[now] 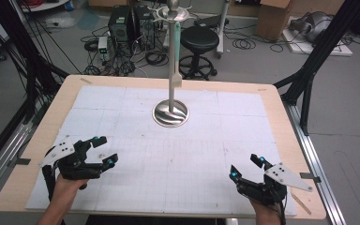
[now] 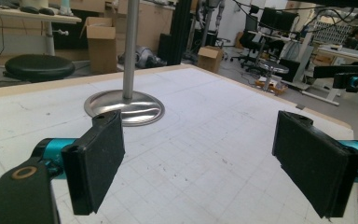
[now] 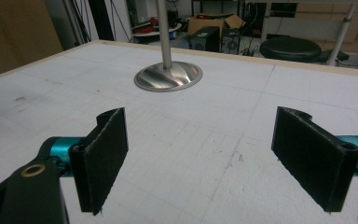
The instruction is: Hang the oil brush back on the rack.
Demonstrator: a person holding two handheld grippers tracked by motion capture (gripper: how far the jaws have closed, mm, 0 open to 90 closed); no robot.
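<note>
High view: left claw, right claw wide open, empty.

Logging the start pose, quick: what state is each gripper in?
Left gripper: open, holding nothing, above the table.
Right gripper: open, holding nothing.

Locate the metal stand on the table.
In the high view, the metal stand sits mid-table toward the far edge, ahead of and between both open hand-held grippers.
</note>
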